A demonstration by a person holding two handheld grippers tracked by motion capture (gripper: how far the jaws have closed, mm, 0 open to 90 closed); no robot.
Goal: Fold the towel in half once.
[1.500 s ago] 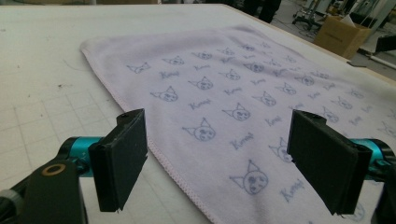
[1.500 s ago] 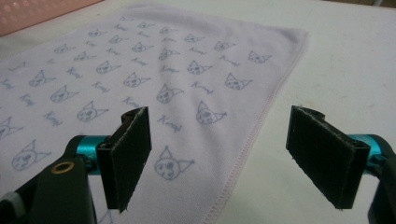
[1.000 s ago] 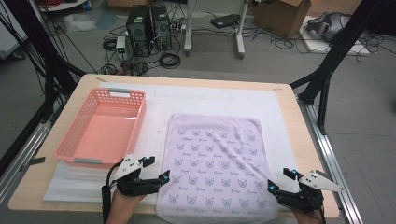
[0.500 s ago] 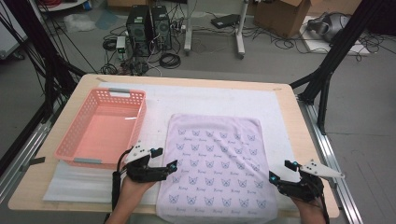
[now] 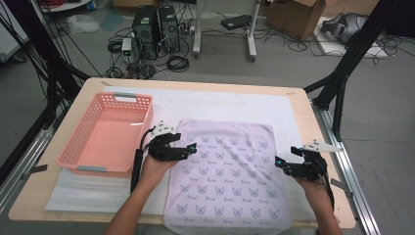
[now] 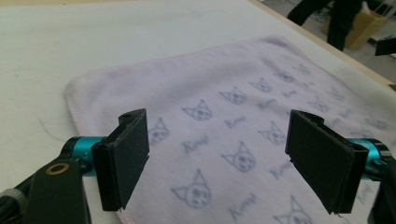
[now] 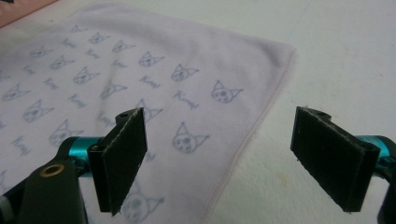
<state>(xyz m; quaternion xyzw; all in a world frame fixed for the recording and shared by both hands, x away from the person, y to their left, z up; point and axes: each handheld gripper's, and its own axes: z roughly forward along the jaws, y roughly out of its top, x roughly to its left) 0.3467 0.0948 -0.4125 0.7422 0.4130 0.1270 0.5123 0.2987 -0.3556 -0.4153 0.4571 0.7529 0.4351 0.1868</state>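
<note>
Left hand-held gripper (image 5: 192, 148) (jaws apart) over towel (image 5: 230, 171); pink basket (image 5: 78, 155) beside.

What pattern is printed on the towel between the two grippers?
The towel is pale lilac with rows of small blue-grey cat faces and script words, clearest in the left gripper view.

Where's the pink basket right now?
In the high view, the pink basket sits on the table's left side, just left of the cat-print towel and beside the left hand-held gripper.
</note>
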